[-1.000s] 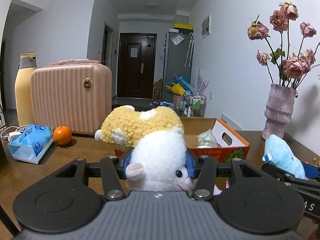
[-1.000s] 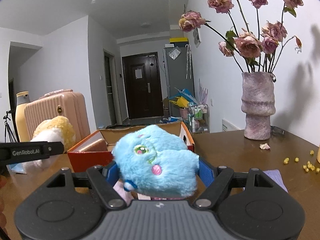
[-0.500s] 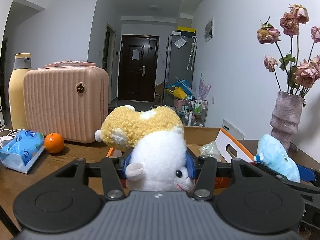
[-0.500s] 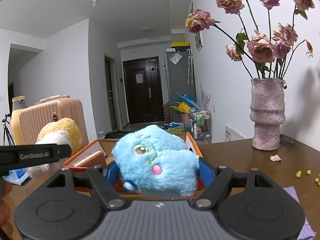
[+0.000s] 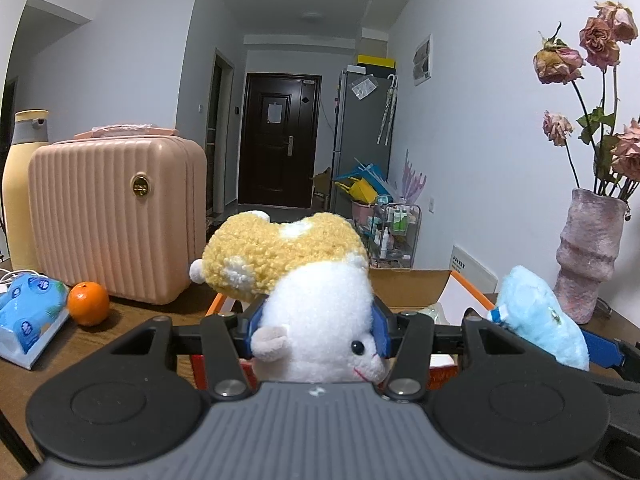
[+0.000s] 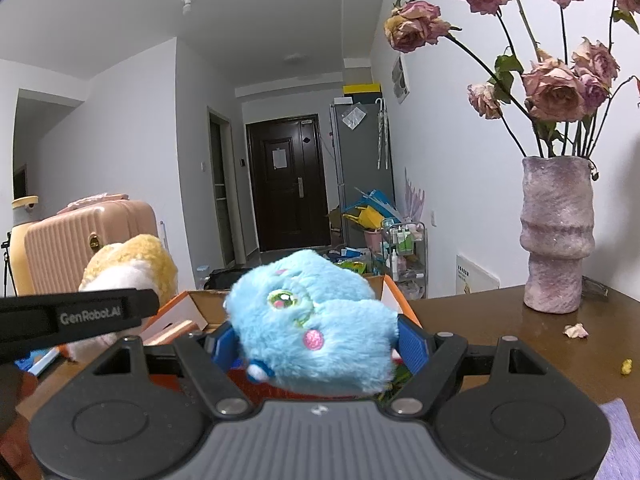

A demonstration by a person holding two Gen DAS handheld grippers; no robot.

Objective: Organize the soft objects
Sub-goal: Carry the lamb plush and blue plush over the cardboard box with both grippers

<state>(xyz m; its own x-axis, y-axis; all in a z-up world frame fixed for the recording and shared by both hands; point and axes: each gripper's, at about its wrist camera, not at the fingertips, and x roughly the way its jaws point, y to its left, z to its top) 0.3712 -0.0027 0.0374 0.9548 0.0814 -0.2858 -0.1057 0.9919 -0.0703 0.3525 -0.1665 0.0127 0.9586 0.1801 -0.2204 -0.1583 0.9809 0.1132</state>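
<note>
My left gripper (image 5: 316,330) is shut on a yellow-and-white plush hamster (image 5: 304,280), its blue pads pressed into the white head. My right gripper (image 6: 316,344) is shut on a fluffy blue plush toy (image 6: 316,320) with a green eye and pink cheek. Both toys hang above the near edge of an open orange cardboard box (image 5: 460,292) on the brown table. In the left wrist view the blue plush toy (image 5: 536,316) shows at the right. The right wrist view has the hamster (image 6: 132,268) at its left, behind the left gripper's black finger (image 6: 80,316).
A pink ribbed suitcase (image 5: 116,224), a yellow bottle (image 5: 20,192), an orange (image 5: 88,304) and a blue tissue pack (image 5: 28,312) stand left on the table. A purple vase (image 6: 556,236) of dried roses stands right. Petal bits (image 6: 576,330) lie near it.
Both grippers have moved forward toward the box with their toys still held. The suitcase and vase have slid outward in both views, and the box sits closer beneath the toys.
</note>
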